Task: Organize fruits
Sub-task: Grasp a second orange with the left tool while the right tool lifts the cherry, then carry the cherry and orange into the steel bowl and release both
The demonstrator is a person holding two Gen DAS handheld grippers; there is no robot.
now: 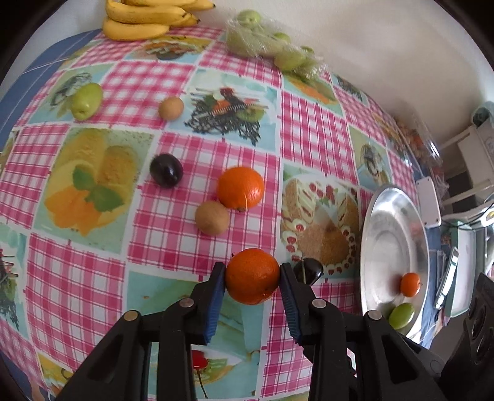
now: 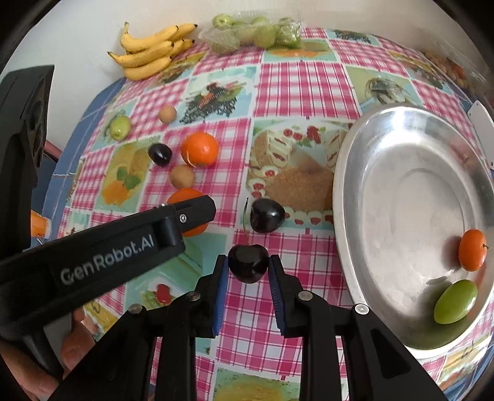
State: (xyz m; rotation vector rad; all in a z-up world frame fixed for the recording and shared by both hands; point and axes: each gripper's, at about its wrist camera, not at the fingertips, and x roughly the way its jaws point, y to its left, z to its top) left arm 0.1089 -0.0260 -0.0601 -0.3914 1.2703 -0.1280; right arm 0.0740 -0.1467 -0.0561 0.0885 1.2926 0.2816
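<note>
My left gripper (image 1: 252,276) is shut on an orange (image 1: 251,276), just above the checked tablecloth. My right gripper (image 2: 248,265) is shut on a dark cherry (image 2: 248,263). A second dark cherry (image 2: 266,215) lies on the cloth just beyond it. A silver metal plate (image 2: 401,191) at the right holds a small orange (image 2: 471,250) and a green grape (image 2: 455,301). On the cloth lie another orange (image 1: 240,187), two brown round fruits (image 1: 212,217) (image 1: 171,108), a dark plum (image 1: 166,170) and a green fruit (image 1: 86,101).
Bananas (image 1: 145,18) and a plastic bag of green fruits (image 1: 265,43) lie at the table's far edge by the wall. A white box (image 1: 429,200) sits behind the plate. The left gripper's body (image 2: 92,259) crosses the right wrist view.
</note>
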